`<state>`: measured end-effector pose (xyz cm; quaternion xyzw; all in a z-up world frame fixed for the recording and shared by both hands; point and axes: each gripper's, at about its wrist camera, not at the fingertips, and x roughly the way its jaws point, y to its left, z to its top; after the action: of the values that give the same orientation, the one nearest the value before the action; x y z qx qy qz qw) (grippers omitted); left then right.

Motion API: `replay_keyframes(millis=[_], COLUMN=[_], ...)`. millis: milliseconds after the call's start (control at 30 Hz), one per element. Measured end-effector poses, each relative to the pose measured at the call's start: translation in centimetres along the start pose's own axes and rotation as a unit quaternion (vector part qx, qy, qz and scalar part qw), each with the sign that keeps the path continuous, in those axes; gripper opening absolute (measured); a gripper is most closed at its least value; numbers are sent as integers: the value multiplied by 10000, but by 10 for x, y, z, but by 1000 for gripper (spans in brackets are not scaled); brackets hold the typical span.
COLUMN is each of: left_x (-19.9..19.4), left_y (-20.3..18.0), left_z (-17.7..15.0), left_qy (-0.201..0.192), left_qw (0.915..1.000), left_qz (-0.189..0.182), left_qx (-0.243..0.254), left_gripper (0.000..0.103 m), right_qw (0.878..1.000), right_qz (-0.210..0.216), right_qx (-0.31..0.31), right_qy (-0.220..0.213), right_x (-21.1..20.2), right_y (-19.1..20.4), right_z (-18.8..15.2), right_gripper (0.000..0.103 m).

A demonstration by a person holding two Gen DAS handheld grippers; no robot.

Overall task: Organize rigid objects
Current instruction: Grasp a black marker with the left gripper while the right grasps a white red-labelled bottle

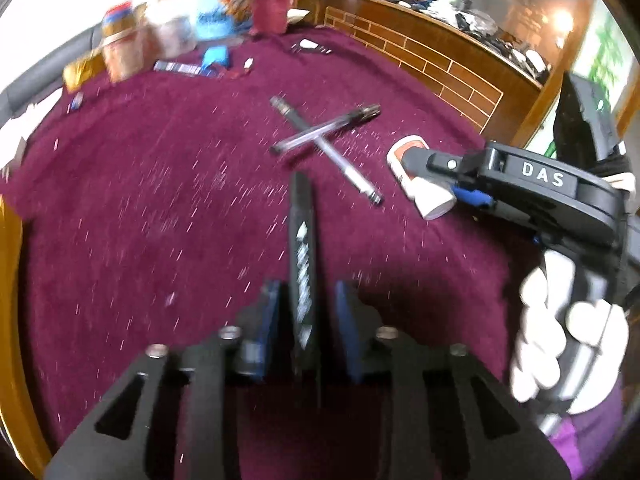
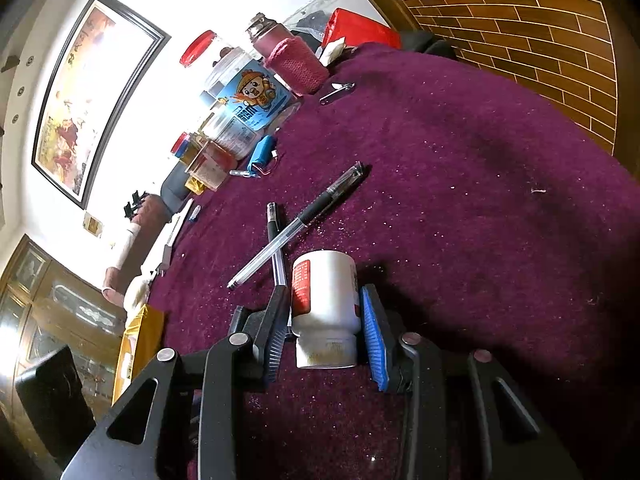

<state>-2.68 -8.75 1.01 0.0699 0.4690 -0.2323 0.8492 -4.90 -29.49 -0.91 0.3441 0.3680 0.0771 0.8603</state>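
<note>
The white bottle (image 2: 325, 300) with the red label lies on its side on the maroon tabletop (image 2: 460, 152), neck toward the camera in the right wrist view, and sits between the blue pads of the right gripper (image 2: 326, 328); its jaws stand on either side of the bottle body, the right pad against it and the left pad just beside it, so a firm grip cannot be confirmed. In the left wrist view the same bottle (image 1: 416, 184) appears at the right of the scene, partly covered by the right gripper (image 1: 448, 178), which a white-gloved hand (image 1: 560, 328) holds by the handle. The left gripper (image 1: 306, 312) has a black marker (image 1: 302, 248) with white lettering lying between its blue pads; this view is motion-blurred, a gap shows on each side of the marker, and the jaws are not closed on it. Two pens (image 1: 326, 142) lie crossed on the tabletop beyond the marker, just left of the bottle: a clear pen with a black grip (image 2: 298, 222) rests across a second pen (image 2: 276, 244). At the far left edge stand a plastic jar with a cartoon label (image 2: 248, 104), a pink sleeved flask (image 2: 288, 56) and a small blue item (image 2: 262, 152).
</note>
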Motion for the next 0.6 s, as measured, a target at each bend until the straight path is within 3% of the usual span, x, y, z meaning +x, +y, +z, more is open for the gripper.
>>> replay_keyframes(millis=[67, 133, 233, 333, 500, 600], left_x=[5, 4, -9, -34, -89, -121], left_y=[-11, -13, 7, 30, 72, 102], left_z=[2, -1, -9, -18, -41, -58], left_qy=[-175, -284, -211, -413, -894, -1203], left_qw=[9992, 9986, 9994, 9965, 9828, 9740], left_qz=[233, 223, -258, -611, -1152, -1260], left_qx=[281, 383, -46, -403, -1131, -1447], left_gripper=[29, 12, 12, 12, 12, 12], right_qw=[10000, 10000, 10000, 10000, 9995, 9992], right_qz=[-12, -18, -26, -34, -57, 169], right_qx=[1, 7, 14, -36, -211, -205], right_qy=[-1, 1, 6, 35, 208, 306], right_x=[0, 1, 1, 2, -3, -13], right_y=[0, 0, 0, 1, 12, 28], right_z=[0, 1, 1, 1, -3, -12], right_gripper=[32, 31, 31, 31, 31, 31])
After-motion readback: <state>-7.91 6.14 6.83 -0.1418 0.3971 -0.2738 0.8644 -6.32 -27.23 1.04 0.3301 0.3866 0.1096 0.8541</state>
